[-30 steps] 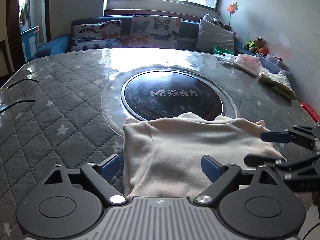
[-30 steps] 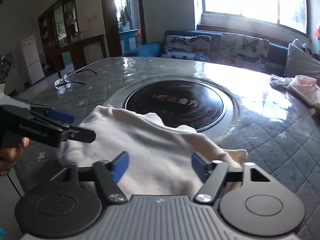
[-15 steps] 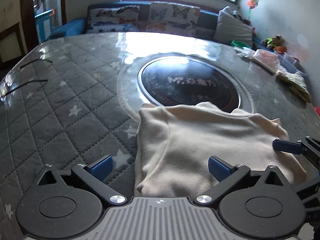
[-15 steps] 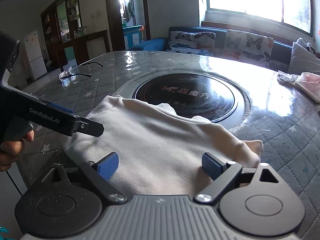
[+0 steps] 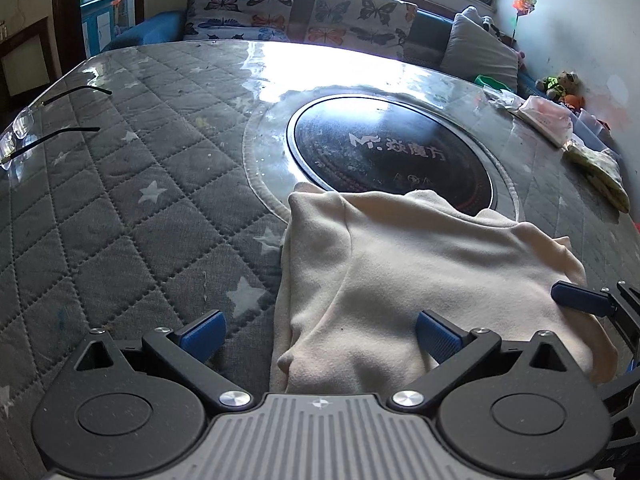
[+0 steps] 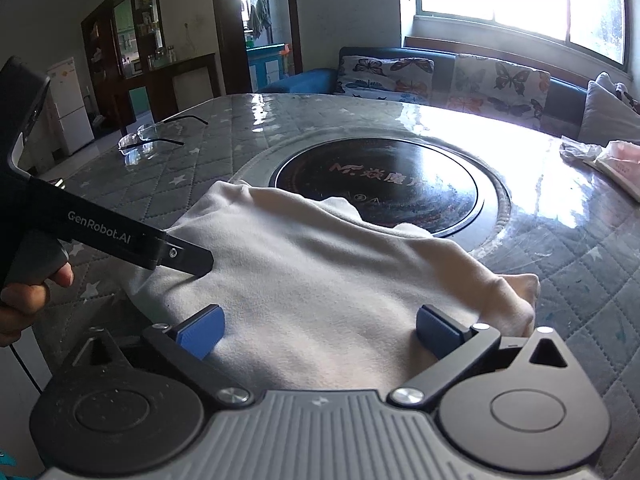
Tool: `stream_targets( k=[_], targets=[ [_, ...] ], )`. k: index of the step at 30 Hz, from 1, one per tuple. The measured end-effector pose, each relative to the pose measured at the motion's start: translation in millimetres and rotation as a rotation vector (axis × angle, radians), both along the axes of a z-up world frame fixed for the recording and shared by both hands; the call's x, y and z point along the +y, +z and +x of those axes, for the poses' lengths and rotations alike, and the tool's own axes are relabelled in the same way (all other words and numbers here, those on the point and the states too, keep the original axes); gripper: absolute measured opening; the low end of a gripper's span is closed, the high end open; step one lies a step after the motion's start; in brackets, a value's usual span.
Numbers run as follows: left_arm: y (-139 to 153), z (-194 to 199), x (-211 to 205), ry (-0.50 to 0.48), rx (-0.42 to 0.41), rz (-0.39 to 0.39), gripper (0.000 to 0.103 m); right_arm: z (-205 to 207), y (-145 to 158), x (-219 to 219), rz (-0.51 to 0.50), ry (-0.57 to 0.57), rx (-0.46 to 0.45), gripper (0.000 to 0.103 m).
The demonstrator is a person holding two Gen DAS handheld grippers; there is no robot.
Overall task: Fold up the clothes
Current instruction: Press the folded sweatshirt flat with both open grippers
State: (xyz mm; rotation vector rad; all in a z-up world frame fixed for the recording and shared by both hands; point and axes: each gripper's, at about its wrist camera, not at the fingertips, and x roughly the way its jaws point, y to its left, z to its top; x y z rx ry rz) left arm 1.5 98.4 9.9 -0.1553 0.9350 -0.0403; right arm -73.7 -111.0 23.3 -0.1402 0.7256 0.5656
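**Cream garment mid-fold, both tongs let go**

Cream garment (image 5: 420,280) lies in a folded bundle at the near edge of the quilted table (image 5: 120,208), its far edge lapping the black induction cooktop (image 5: 392,156). Going left to right: glasses (image 5: 24,132) sit well clear at the far left, the left gripper (image 5: 320,336) stands wide with nothing pinched, and the right gripper (image 6: 320,330) has just been opening, wide too, cloth under it but not clamped. Looks like the release after one fold. Next move probably means picking a fresh edge and pinching it on both sides evenly.
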Motion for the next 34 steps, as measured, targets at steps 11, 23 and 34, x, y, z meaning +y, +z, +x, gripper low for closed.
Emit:
stream_targets(
  k=[11, 23, 34],
  targets=[
    [-0.4, 0.8, -2.7, 0.013, 0.004, 0.009, 0.103, 0.4, -1.9, 3.7, -0.011, -0.006, 0.003, 0.103],
    [-0.5, 1.0, -2.9, 0.018, 0.007, 0.010, 0.103, 0.7, -2.7, 5.2, -0.015, -0.006, 0.001, 0.103],
    [-0.4, 1.9, -2.5, 0.019, 0.012, 0.010, 0.103, 0.9, -3.1, 4.3, -0.016, -0.006, 0.000, 0.103]
  ],
)
